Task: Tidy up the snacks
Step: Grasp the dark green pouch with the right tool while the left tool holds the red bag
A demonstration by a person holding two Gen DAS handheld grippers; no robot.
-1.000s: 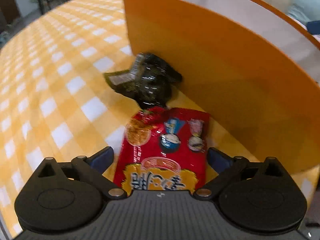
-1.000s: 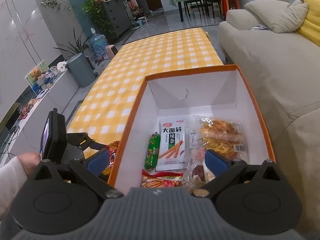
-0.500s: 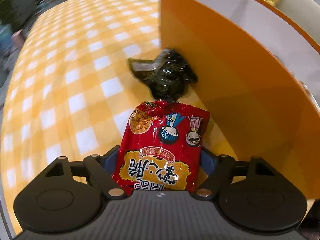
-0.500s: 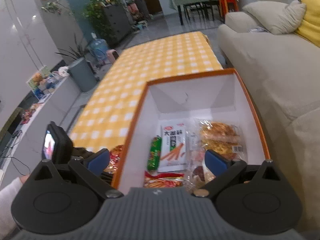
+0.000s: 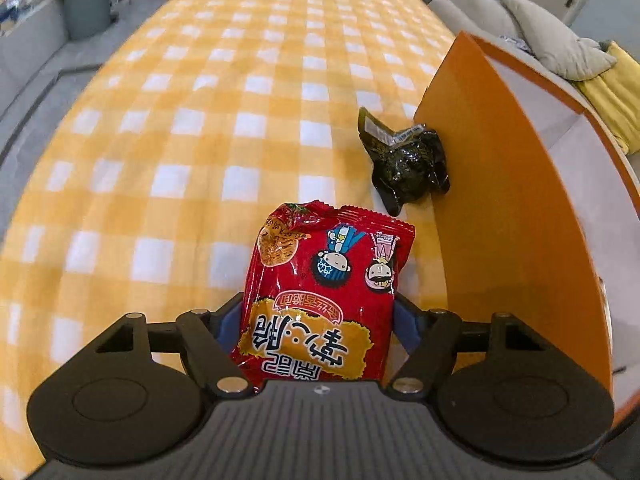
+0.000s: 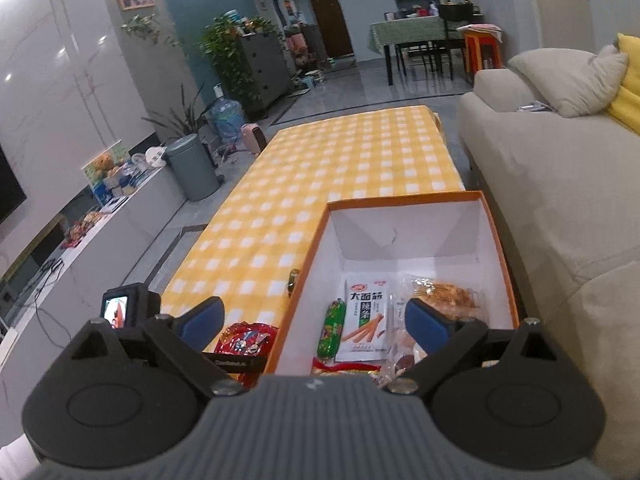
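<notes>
One red snack packet is sitting clamped in the left gripper. The right gripper is hovering with jaws spread, empty. Judging ahead: raise the packet clear of the orange box wall at three o'clock before releasing.

A home living room: a beige sofa flanks the yellow-checked table, with potted plants, a grey bin and a dining table in the space beyond the table.
</notes>
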